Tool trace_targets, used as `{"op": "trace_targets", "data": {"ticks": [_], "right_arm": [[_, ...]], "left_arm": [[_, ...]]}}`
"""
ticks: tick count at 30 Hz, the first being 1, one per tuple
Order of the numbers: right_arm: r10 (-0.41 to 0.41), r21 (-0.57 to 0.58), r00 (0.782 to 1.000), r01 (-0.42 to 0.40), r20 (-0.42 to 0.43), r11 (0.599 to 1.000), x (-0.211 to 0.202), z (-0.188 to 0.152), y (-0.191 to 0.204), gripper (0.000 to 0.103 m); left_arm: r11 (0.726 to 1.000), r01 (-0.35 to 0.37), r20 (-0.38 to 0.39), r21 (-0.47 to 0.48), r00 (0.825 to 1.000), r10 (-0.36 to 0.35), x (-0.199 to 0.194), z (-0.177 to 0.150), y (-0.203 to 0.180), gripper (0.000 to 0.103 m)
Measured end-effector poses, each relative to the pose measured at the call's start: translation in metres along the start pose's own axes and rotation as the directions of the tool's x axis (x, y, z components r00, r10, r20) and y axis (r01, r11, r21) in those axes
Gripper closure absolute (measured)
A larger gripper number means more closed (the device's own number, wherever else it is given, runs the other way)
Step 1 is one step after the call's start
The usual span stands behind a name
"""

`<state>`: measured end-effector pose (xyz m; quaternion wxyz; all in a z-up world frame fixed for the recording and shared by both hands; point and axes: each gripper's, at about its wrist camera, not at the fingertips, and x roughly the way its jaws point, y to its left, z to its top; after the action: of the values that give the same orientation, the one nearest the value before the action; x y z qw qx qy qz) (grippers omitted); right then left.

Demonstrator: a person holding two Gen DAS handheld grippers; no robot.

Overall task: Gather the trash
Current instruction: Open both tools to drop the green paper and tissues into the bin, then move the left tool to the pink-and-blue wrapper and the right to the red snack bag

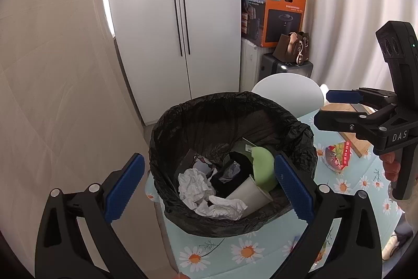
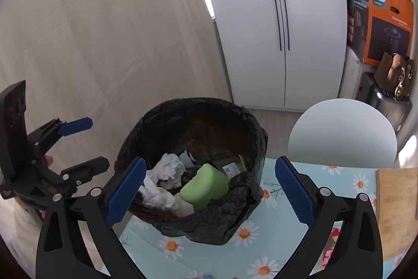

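On the daisy-print surface [image 1: 235, 250] stands the black-lined bin [image 1: 230, 122] holding crumpled tissues [image 1: 194, 186], a paper cup [image 1: 249, 194] and a green lid [image 1: 263, 169]; left claw [image 1: 206, 187] and right claw [image 2: 209, 190] both hover spread, empty

A white wardrobe [image 1: 167, 25] is standing far back, an orange box [image 1: 283, 15] sitting right of it, a white chair [image 2: 342, 132] nearer.

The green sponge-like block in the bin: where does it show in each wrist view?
Left wrist: the green block lies at the right inside the black-lined bin, above a tipped paper cup.
Right wrist: the green block sits at the near middle of the bin.
Shared landmark: the orange Philips box.
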<state>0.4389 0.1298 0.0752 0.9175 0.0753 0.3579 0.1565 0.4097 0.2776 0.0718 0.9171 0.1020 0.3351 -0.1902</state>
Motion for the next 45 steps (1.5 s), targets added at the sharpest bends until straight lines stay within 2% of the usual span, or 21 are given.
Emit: {"op": "trace_targets", "data": {"ticks": [8,20,27,33,39,45], "right_arm": [[-0.009,0.007,0.996,0.009,-0.083,1.0,-0.011,-0.029,-0.022,0.008],[-0.021,-0.057,0.993,0.014,-0.115,0.998,-0.049,-0.049,-0.04,0.008],[-0.003,-0.072,0.99,-0.008,-0.139,0.997,-0.067,-0.068,-0.058,0.008],[0.019,-0.078,0.988,-0.032,-0.152,0.996,-0.079,-0.084,-0.077,0.008],[0.017,-0.107,0.985,-0.036,-0.172,0.994,-0.09,-0.101,-0.092,0.008],[0.037,-0.143,0.98,-0.066,-0.198,0.988,-0.101,-0.118,-0.105,0.008]], "left_arm": [[0.997,-0.03,-0.057,-0.072,0.998,0.026,-0.006,-0.028,-0.005,0.006],[0.989,-0.107,-0.114,-0.106,0.989,0.095,-0.031,-0.057,-0.034,0.006],[0.98,-0.158,-0.153,-0.121,0.978,0.139,-0.045,-0.073,-0.058,0.006],[0.971,-0.206,-0.203,-0.123,0.963,0.178,-0.048,-0.088,-0.087,0.006],[0.965,-0.187,-0.223,-0.185,0.964,0.144,-0.046,-0.107,-0.12,0.006],[0.951,-0.206,-0.252,-0.231,0.957,0.146,-0.042,-0.128,-0.152,0.006]]}}
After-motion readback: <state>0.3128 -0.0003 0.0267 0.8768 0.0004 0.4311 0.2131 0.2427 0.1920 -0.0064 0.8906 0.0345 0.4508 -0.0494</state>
